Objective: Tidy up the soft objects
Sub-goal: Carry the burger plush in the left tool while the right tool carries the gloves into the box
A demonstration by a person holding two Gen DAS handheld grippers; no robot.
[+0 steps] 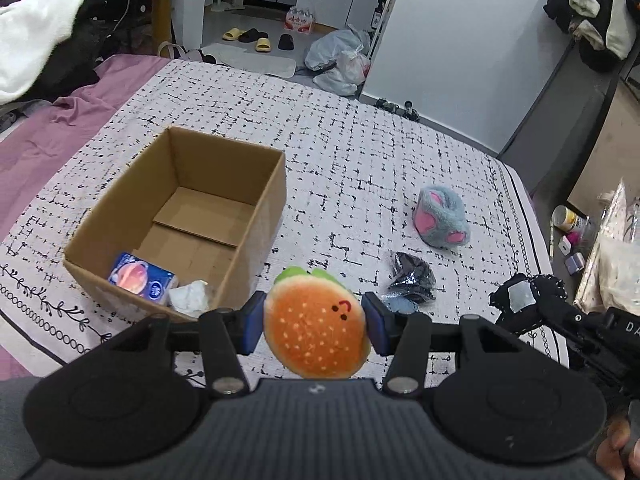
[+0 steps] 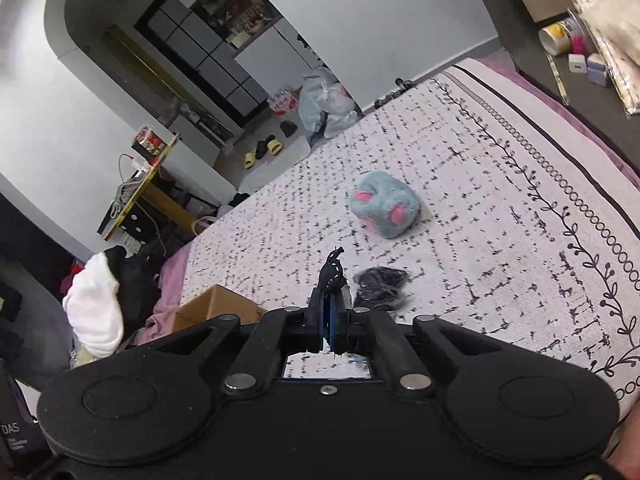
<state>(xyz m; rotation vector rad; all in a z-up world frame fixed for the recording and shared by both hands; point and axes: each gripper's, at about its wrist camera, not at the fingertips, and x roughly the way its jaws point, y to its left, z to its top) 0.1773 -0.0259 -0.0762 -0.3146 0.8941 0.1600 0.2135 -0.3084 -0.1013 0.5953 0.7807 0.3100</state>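
Observation:
My left gripper [image 1: 316, 322] is shut on a plush hamburger [image 1: 316, 326] and holds it above the bed, just right of an open cardboard box [image 1: 256, 236]. The box holds a blue tissue pack [image 1: 142, 282] and a crumpled white tissue [image 1: 190, 298]. My right gripper [image 2: 330, 320] is shut on a thin black fabric piece [image 2: 333, 270]; the gripper also shows at the right in the left wrist view [image 1: 520, 300]. A grey-and-pink plush [image 1: 440, 216] [image 2: 386, 204] and a black crumpled item [image 1: 412, 276] [image 2: 380, 282] lie on the patterned blanket [image 1: 340, 160].
A purple sheet [image 1: 60, 136] and a white and black clothes pile [image 1: 36, 36] lie left of the box. The bed edge runs along the right, with a side shelf of small items [image 1: 576, 236] beyond. Bags [image 1: 340, 60] and slippers sit on the floor.

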